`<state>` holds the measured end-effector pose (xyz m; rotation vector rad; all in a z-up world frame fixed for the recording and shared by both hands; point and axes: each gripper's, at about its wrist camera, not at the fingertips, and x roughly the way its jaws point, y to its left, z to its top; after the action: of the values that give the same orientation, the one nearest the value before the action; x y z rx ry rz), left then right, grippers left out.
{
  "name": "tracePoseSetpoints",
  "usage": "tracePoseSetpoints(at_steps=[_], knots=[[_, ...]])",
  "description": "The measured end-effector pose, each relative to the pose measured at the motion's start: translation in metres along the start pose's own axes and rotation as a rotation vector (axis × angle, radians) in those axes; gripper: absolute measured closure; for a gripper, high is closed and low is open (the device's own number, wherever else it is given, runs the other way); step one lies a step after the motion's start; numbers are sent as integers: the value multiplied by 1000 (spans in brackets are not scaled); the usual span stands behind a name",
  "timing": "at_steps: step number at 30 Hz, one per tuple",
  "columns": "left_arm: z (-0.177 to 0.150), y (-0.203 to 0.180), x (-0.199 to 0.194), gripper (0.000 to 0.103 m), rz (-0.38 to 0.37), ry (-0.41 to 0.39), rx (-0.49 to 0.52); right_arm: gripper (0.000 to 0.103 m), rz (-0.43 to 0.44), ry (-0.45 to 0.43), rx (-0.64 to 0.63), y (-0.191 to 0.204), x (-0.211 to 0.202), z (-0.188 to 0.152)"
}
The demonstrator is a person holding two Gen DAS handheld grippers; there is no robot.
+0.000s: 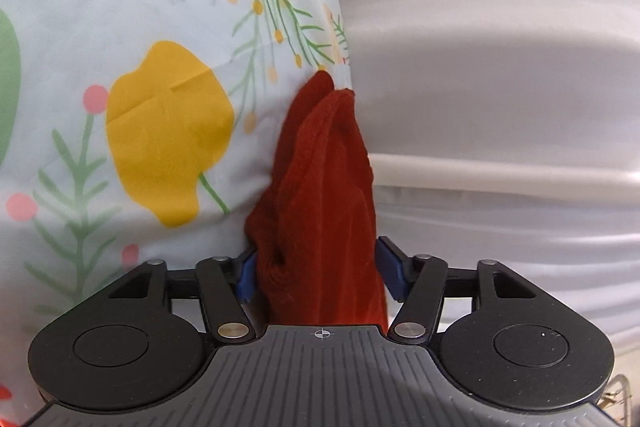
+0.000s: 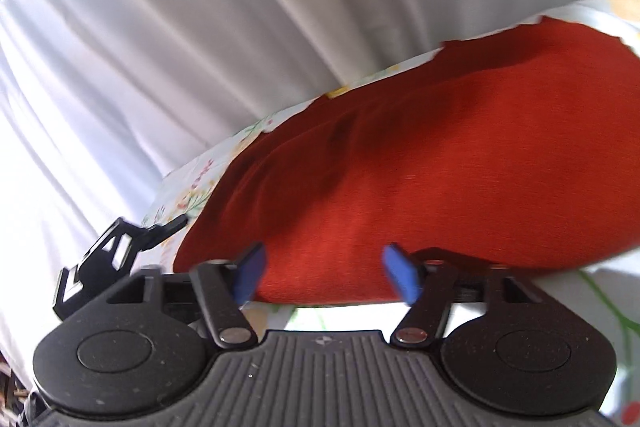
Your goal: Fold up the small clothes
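Observation:
A small rust-red garment (image 1: 320,187) lies on a pale floral-print cloth (image 1: 120,27). In the left wrist view a bunched fold of it stands up in a peak between the blue pads of my left gripper (image 1: 318,269), which press on it from both sides. In the right wrist view the red garment (image 2: 420,167) spreads wide and flat. My right gripper (image 2: 326,273) stands open over its near edge, its blue pads clear of the fabric. A black finger linkage (image 2: 116,247) of the left gripper shows at the garment's left end.
White draped fabric (image 2: 200,27) hangs in folds behind the floral surface and fills the right half of the left wrist view (image 1: 500,67). The floral cloth (image 2: 600,299) continues beside and in front of the garment.

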<state>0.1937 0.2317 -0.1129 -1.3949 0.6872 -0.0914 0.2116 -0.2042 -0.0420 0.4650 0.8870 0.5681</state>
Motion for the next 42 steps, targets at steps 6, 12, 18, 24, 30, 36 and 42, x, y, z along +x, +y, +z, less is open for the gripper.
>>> tracePoseSetpoints(at_steps=[6,12,18,24,30,36,42], knots=[[18,4,9,49,-40,37,-8,80,1,35,-86,26,39,2],[21,16,14,77,-58,57,-22,83,-19,54,-89,28,54,-4],[10,8,2,83,-56,2,42,89,-51,66,-137,36,52,-7],[-6,-10,-17,84,-83,-38,101,89,-55,35,-133,46,48,-4],[-6,-11,-13,84,-32,-38,65,90,-53,77,-164,59,61,-12],[-7,-17,-10,84,-18,-44,69,90,-35,11,-140,61,51,-9],[-8,-50,-6,84,65,-52,186,90,-43,63,-157,58,43,0]])
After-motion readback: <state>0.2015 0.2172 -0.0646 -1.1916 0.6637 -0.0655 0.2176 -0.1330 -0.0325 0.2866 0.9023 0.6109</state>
